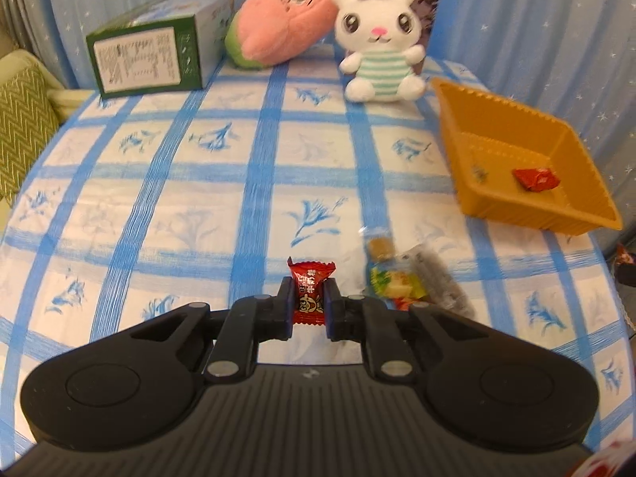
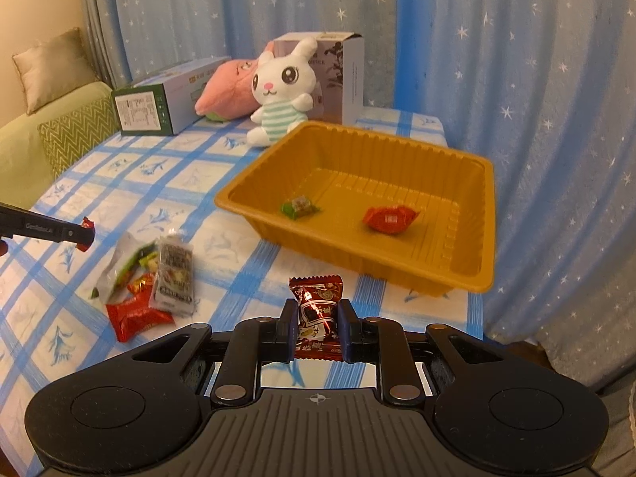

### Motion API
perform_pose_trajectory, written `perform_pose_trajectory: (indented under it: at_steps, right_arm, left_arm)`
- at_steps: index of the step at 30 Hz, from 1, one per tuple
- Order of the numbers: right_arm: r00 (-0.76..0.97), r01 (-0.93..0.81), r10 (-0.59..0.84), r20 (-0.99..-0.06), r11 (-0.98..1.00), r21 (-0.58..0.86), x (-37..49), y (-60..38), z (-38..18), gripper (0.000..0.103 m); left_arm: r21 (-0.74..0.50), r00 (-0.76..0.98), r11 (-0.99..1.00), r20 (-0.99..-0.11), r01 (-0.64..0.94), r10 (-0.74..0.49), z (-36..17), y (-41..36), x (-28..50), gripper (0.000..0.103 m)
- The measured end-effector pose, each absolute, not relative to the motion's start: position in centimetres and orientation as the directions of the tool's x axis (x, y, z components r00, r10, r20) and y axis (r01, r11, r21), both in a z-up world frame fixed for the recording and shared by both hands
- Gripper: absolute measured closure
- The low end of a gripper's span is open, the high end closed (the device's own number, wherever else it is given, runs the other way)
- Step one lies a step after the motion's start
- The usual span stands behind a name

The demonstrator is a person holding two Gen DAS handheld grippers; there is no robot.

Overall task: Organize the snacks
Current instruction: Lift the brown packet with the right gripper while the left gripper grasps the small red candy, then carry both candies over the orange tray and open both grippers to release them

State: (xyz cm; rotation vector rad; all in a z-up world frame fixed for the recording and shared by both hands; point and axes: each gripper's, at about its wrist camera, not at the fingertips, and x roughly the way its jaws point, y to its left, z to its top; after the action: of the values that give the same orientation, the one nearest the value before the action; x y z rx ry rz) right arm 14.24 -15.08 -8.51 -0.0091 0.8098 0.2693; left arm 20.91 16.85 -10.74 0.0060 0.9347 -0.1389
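left candy: small red wrapped candy (image 1: pixel 311 296), long axis running straight along the fingers, one crimped end sticking out past the tips toward the far side of the table, held up off the cloth
left gripper: left gripper (image 1: pixel 310 298) was clamped tight on that red candy, a pad pressing each side; in the right wrist view it poked in from the left edge, tilted a bit down, with the candy at its tip
right candy: dark red-brown wrapped candy (image 2: pixel 318 318), also lengthwise along the fingers, crimped end fanned out beyond the tips and aimed roughly at the tray
right gripper: right gripper (image 2: pixel 317 324) was squeezed shut on the brown candy, angled down over the tablecloth (image 2: pixel 254 270) just short of the tray's near wall
tray: orange plastic tray (image 2: pixel 473 262) sat on the right side of the table, with a green-wrapped candy (image 2: pixel 300 206) and a red snack packet (image 2: pixel 388 218) lying apart on its floor
loose pile: a pile of snacks (image 2: pixel 153 282) lay on the cloth left of the right gripper, near the left one
background: bunny plush (image 2: pixel 280 91), pink plush (image 2: pixel 226 87), green box (image 2: pixel 155 107) and white box (image 2: pixel 342 75) lined up at the far edge
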Motion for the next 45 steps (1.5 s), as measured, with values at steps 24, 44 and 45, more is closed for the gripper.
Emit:
perform_pose_trajectory:
  at_steps: [24, 44, 45]
  right_arm:
    - [0.713, -0.173, 0.247, -0.656, 0.969, 0.176, 20.5, -20.4, -6.6, 0.082]
    - [0.714, -0.084, 0.173, -0.679, 0.983, 0.161, 27.5, -25.1, -8.1, 0.082]
    - [0.713, -0.081, 0.171, -0.68, 0.983, 0.162, 27.8, -25.2, -8.2, 0.082]
  left_arm:
    - [-0.117, 0.616, 0.93, -0.719, 0.35, -0.322, -5.7, 0.5, 26.5, 0.09]
    - [-0.027, 0.57, 0.903, -0.767, 0.43, -0.294, -8.9, -8.5, 34.2, 0.09]
    - [-0.023, 0.57, 0.902, -0.768, 0.431, -0.291, -9.1, -8.8, 34.5, 0.09]
